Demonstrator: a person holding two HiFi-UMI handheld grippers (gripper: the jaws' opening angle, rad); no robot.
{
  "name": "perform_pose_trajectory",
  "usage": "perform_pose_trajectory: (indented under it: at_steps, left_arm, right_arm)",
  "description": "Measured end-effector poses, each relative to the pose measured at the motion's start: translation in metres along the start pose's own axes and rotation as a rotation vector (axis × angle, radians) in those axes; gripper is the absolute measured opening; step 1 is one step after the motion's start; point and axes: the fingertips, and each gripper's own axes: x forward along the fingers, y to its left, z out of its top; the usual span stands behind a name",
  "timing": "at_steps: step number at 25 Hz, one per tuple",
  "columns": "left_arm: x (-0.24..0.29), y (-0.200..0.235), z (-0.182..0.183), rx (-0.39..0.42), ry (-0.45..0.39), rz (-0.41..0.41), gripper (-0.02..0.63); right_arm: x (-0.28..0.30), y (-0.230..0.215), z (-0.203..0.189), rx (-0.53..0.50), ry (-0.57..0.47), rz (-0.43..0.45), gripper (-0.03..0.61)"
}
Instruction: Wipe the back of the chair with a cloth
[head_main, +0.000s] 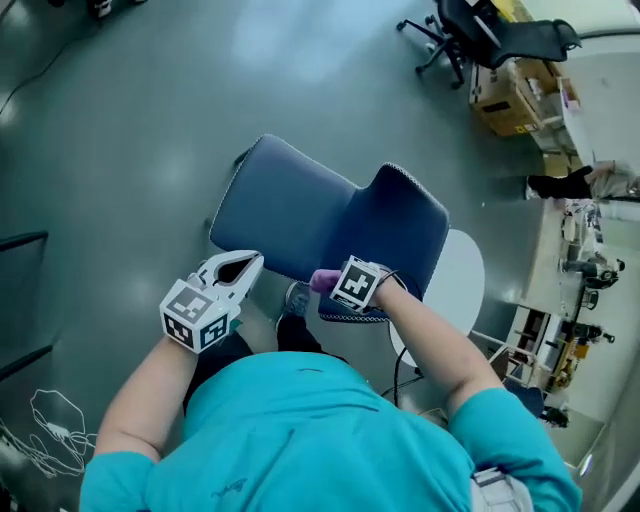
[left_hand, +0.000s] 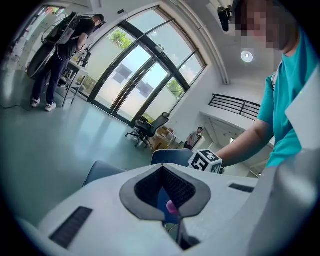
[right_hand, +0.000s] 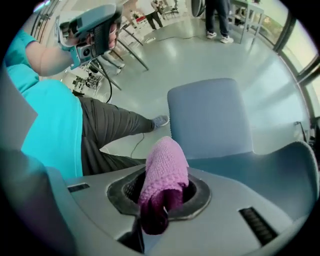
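Head view is showing you little of the cloth (head_main: 324, 281): your right gripper (head_main: 336, 284) is covering most of it at frame centre, by the chair (head_main: 290, 210) back's near edge, jaws clamping it. Whether it is touching is unclear. Your left gripper (head_main: 244, 268) is hovering lower left, jaws together on nothing.

Glossy grey-green floor (head_main: 130, 130), light glaring off it | blue chair (head_main: 300, 215) stands mid-floor | black office chair (head_main: 470, 35) on castors at far edge, cardboard boxes (head_main: 505, 105) just beside it | loose white cable (head_main: 50, 430) coiled near left | a person's shoe (head_main: 296, 297) planted beside the blue chair
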Motion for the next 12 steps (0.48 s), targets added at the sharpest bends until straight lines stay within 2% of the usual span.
perform_pose_trajectory:
  at_steps: [2, 5, 12]
  left_arm:
    - [-0.008, -0.010, 0.021, 0.010, -0.002, -0.028, 0.003]
    - [-0.020, -0.024, 0.056, 0.065, 0.002, -0.077, 0.003]
    - [-0.067, -0.066, 0.137, 0.170, -0.012, -0.166, 0.003]
  right_arm:
    - [-0.023, 0.000, 0.004, 0.054, -0.055, -0.014, 0.080]
    - [-0.057, 0.003, 0.012, 0.147, -0.158, -0.033, 0.080]
    - [-0.116, 0.044, 0.011, 0.390, -0.430, 0.007, 0.081]
